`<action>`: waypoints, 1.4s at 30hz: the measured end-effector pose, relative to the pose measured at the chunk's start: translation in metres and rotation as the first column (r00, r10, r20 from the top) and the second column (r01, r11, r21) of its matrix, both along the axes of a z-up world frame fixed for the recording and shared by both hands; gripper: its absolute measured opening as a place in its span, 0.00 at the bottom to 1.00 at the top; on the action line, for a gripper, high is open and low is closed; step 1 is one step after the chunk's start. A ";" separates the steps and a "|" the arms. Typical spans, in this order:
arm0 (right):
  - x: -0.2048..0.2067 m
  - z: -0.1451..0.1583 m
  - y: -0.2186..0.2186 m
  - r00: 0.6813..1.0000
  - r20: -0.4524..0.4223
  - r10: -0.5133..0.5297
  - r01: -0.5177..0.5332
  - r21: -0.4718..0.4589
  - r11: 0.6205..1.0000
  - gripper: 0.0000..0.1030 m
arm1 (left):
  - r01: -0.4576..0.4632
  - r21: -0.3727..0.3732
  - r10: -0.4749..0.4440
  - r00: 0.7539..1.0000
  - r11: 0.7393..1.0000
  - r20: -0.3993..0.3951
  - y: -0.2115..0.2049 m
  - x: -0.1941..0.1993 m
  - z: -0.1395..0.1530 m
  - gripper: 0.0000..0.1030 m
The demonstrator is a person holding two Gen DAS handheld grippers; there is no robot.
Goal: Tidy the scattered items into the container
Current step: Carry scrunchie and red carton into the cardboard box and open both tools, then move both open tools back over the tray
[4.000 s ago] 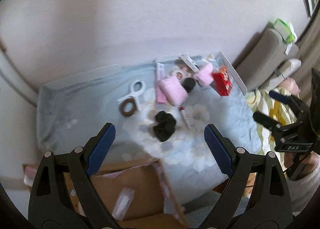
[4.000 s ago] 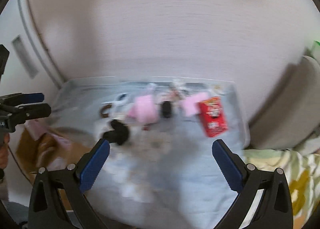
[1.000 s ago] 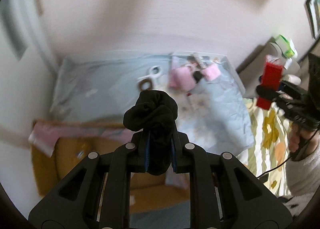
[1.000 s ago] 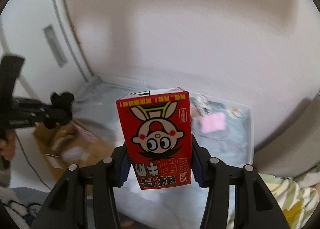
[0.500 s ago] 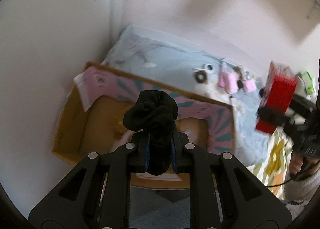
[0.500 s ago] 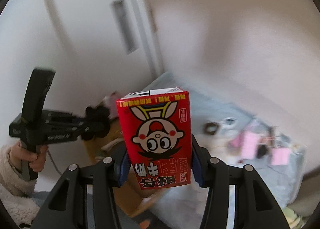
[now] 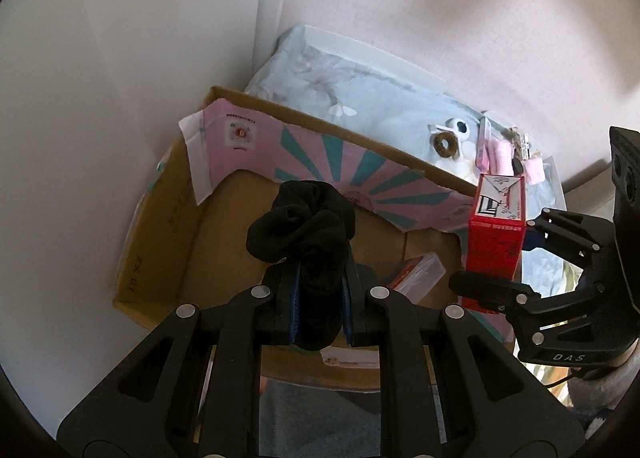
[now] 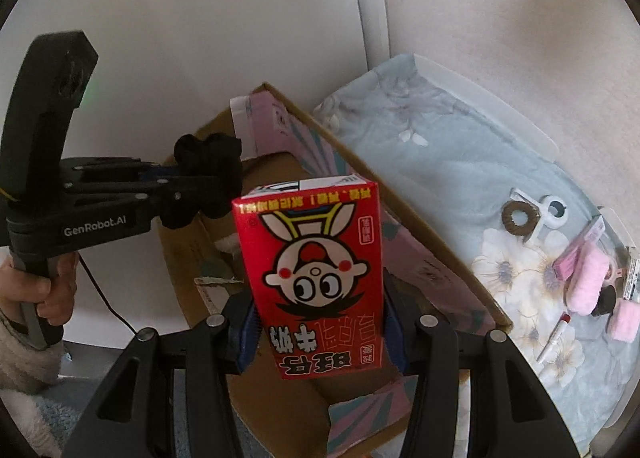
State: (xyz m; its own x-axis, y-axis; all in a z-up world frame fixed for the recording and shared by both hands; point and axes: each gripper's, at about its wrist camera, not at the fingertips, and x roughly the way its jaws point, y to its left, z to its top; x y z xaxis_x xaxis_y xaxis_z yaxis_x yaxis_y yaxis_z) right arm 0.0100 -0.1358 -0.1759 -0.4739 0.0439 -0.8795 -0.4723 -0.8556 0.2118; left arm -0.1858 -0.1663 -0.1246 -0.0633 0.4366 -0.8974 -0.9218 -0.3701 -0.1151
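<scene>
both grippers now over cardboard box (image 7: 168, 218), jaws clamped on black scrunchie (image 7: 300, 230) and red carton (image 8: 316, 274).

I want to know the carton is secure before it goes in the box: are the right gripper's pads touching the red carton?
Touching. The right wrist view shows the right gripper with both blue pads pressed against the sides of the red carton.

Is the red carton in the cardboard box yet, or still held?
Still held. The right gripper clamps the red carton by its sides, above the open cardboard box; it rests on nothing.
</scene>
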 end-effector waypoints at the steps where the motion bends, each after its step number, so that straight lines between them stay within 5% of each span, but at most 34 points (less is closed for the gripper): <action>1: -0.002 -0.002 0.000 1.000 0.005 0.003 -0.003 -0.003 1.000 0.46 | 0.011 0.005 -0.011 1.000 1.000 0.004 0.000 0.001 0.001 0.15; 2: -0.005 -0.004 -0.002 1.000 0.009 0.007 -0.007 -0.003 1.000 0.47 | 0.022 0.017 -0.022 1.000 1.000 0.007 0.000 0.002 0.003 0.25; 5: -0.011 -0.006 -0.002 0.999 0.028 0.029 -0.029 -0.005 1.000 0.56 | 0.010 0.037 -0.010 1.000 0.999 0.005 0.000 0.002 0.009 0.91; 6: -0.013 -0.007 -0.002 0.999 0.046 0.024 -0.024 -0.003 1.000 0.63 | -0.001 0.052 0.001 1.000 0.999 0.001 0.000 0.000 0.011 0.97; 8: -0.015 -0.007 -0.004 0.998 0.051 0.034 -0.034 0.000 0.999 0.78 | 0.000 0.086 -0.002 1.000 0.996 0.027 -0.002 -0.002 0.016 0.97; 11: -0.021 -0.009 -0.005 0.997 0.072 0.033 -0.034 0.001 0.999 0.82 | -0.021 0.071 0.018 0.999 0.997 0.047 -0.001 -0.010 0.015 0.97; 24: -0.025 -0.017 0.001 0.993 0.118 -0.015 0.013 0.022 1.000 0.82 | 0.019 0.044 -0.021 0.999 0.999 0.032 0.006 -0.012 0.010 0.97; 42: -0.013 0.011 -0.007 1.000 0.025 -0.006 0.004 0.072 0.997 0.82 | 0.070 0.069 -0.071 0.997 0.995 0.017 0.015 0.000 0.031 0.97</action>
State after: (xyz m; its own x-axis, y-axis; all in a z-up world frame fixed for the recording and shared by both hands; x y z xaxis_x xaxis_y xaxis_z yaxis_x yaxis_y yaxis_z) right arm -0.0027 -0.1431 -0.1645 -0.4512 0.1102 -0.8856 -0.4811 -0.8658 0.1373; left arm -0.1855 -0.1514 -0.0931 -0.0128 0.4998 -0.8661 -0.9428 -0.2946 -0.1561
